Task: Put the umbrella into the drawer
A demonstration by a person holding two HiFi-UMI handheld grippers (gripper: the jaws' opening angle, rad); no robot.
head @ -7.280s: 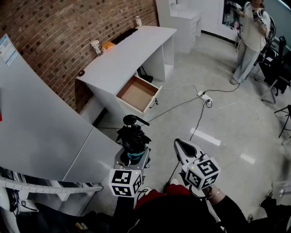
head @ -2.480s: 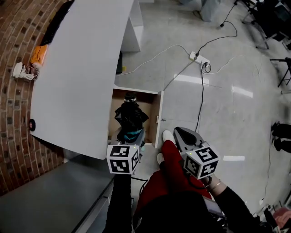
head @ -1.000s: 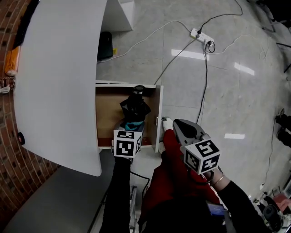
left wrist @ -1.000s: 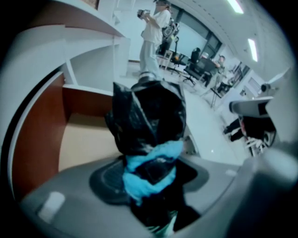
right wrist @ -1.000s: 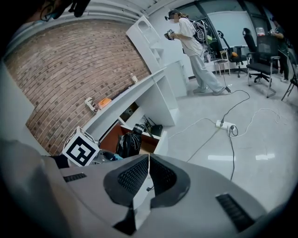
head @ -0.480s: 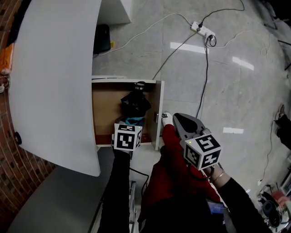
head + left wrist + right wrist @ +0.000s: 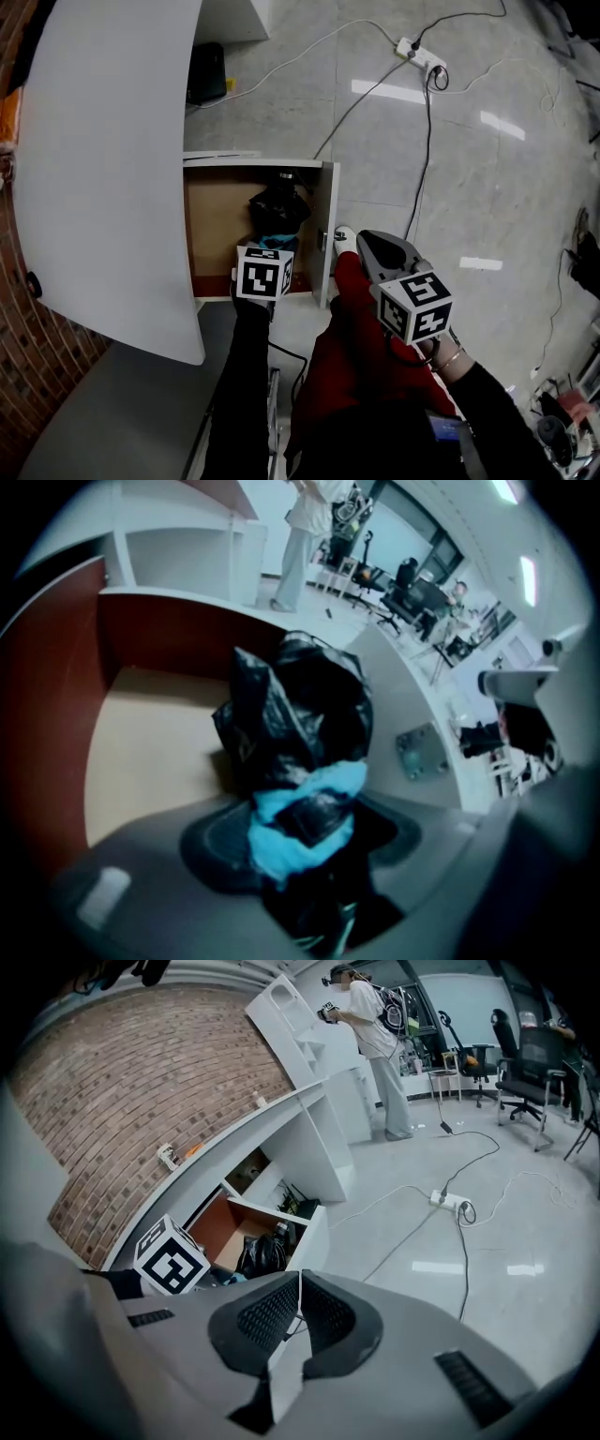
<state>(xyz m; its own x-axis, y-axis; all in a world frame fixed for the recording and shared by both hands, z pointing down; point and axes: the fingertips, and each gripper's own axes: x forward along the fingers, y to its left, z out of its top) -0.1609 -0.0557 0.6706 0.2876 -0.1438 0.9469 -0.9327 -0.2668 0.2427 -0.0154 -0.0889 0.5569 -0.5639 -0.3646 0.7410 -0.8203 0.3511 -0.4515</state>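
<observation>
A black folded umbrella [image 7: 279,208] with a blue strap hangs handle-end down inside the open drawer [image 7: 216,225] under the white desk. My left gripper [image 7: 270,248] is shut on it from above. In the left gripper view the umbrella [image 7: 300,714] fills the space between the jaws, just above the tan drawer floor [image 7: 150,742]. My right gripper [image 7: 384,253] hangs to the right of the drawer front, shut and empty. The right gripper view looks past its own closed gripper [image 7: 298,1277] to the drawer [image 7: 309,1232] and the umbrella [image 7: 261,1252].
The white desk top [image 7: 103,159] overhangs the drawer's left side. The drawer's white front panel [image 7: 325,234] stands between the two grippers. A power strip [image 7: 418,52] and cables lie on the grey floor. A person [image 7: 375,1044] stands far off, by a brick wall [image 7: 122,1072].
My left gripper has sunk with the umbrella, which now sits deeper in the drawer. The right gripper has dropped a little beside the drawer front.
</observation>
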